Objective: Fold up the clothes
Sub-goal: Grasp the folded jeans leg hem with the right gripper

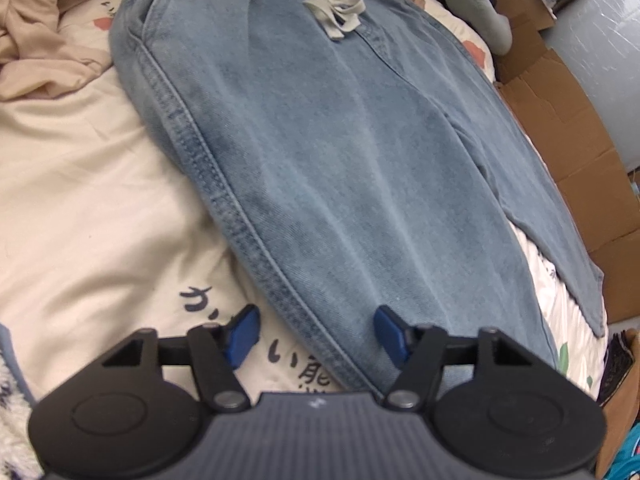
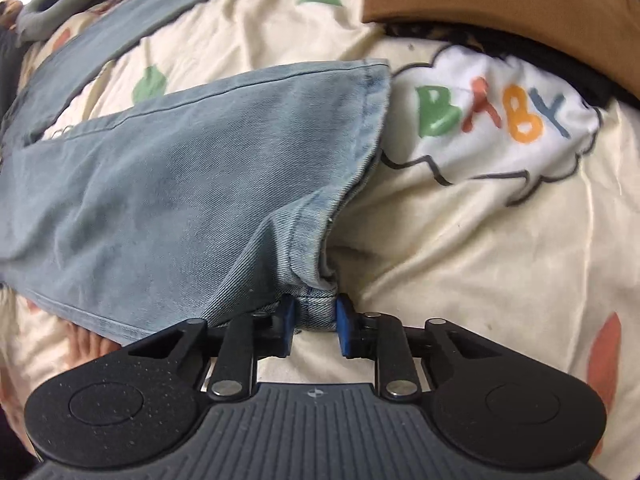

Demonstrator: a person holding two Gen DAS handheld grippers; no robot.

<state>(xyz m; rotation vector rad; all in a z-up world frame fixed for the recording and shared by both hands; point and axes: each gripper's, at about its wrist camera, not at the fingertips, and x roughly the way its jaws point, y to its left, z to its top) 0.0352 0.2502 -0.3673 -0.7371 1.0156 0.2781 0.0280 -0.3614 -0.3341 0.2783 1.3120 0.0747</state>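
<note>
Light blue jeans [image 1: 340, 140] with a grey drawstring [image 1: 328, 12] lie flat on the cream printed bedsheet [image 1: 80, 208], waistband at the far end. My left gripper [image 1: 316, 332] hovers low over the near part of one leg. It is open, with the stitched side seam lying between its blue pads [image 1: 244, 332], untouched. In the right wrist view, the leg end of the jeans [image 2: 180, 184] is bunched at the hem corner [image 2: 316, 308]. My right gripper [image 2: 316, 322] is shut on that corner, pads pressing it from both sides.
A crumpled beige garment [image 1: 44, 32] lies at the far left. Cardboard boxes [image 1: 560, 128] line the bed's right side, with a grey soft item [image 1: 480, 4] at the far right. A brown cloth [image 2: 500, 0] lies beyond the "BABY" cloud print [image 2: 492, 112].
</note>
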